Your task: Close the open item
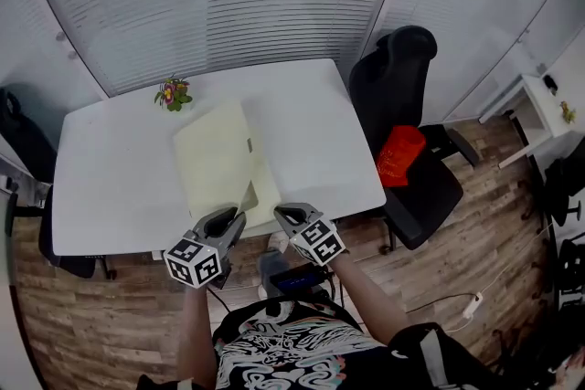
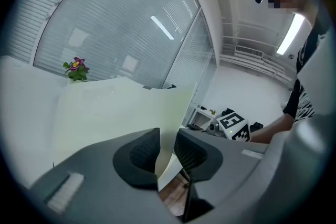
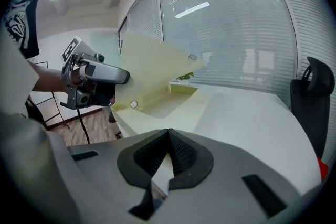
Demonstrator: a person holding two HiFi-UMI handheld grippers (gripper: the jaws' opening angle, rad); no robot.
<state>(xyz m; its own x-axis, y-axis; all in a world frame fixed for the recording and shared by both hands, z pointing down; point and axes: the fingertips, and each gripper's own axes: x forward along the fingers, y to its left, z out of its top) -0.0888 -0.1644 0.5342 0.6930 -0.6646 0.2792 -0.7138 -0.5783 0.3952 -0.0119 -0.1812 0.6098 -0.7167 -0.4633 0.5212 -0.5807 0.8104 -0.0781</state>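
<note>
A white rectangular table [image 1: 110, 187] is standing in front of a wall of pale blinds, and a black office chair [image 1: 402, 96] is standing at its right side. A pale yellow flat plastic folder [image 1: 215, 155] is lying in the middle of the table and is reaching to the near edge. It is open: its upper sheet [image 3: 152, 55] is standing up at a slant from the near left corner, while its lower sheet is lying flat on the table.

The left gripper [image 1: 238, 215] is reaching in at the near edge, on the left of the folder's near end. Its fingers are standing partly apart. The raised upper sheet is passing between the pads, but they are not pressing on it.

The right gripper [image 1: 281, 213] is staying just beside it, at the near right corner of the folder. Its fingers are meeting at the tips and are pinching the near edge of the lower sheet.

A red flat object [image 1: 400, 155] is lying on the seat of the chair. A small plant with pink and yellow flowers [image 1: 172, 93] is standing at the far edge of the table, beyond the folder. A small white round snap [image 3: 134, 104] is showing on the folder near the left gripper.
</note>
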